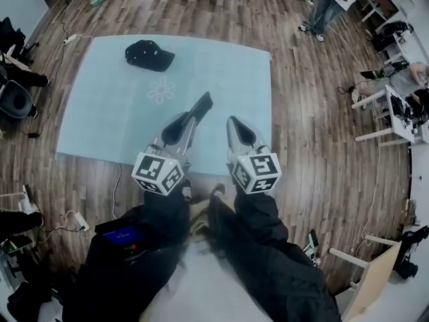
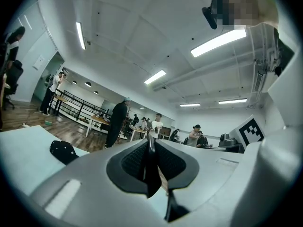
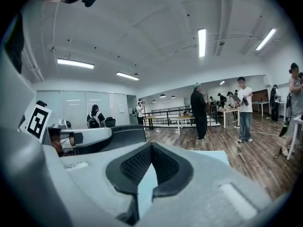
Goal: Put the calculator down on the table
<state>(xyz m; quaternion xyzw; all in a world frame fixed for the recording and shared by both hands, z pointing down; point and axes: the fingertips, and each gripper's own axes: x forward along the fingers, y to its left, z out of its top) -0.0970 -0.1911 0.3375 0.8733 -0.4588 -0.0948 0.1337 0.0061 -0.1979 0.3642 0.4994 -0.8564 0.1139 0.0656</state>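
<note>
Left hand-held gripper (image 1: 190,121) clamped on calculator (image 1: 203,102): thin dark slab, edge-on between its jaws, sticking out past tips, held in air over near half of light-blue counter (image 1: 100,126). Right hand-held gripper (image 1: 232,122) closed on nothing, tips touching, just beside left one. Black cap (image 1: 149,54) lies on counter's far side, well apart from both.

Left gripper (image 1: 188,121) level, jaws clamped on calculator (image 1: 202,104); right gripper (image 1: 232,123) beside it, jaws together, empty.
</note>
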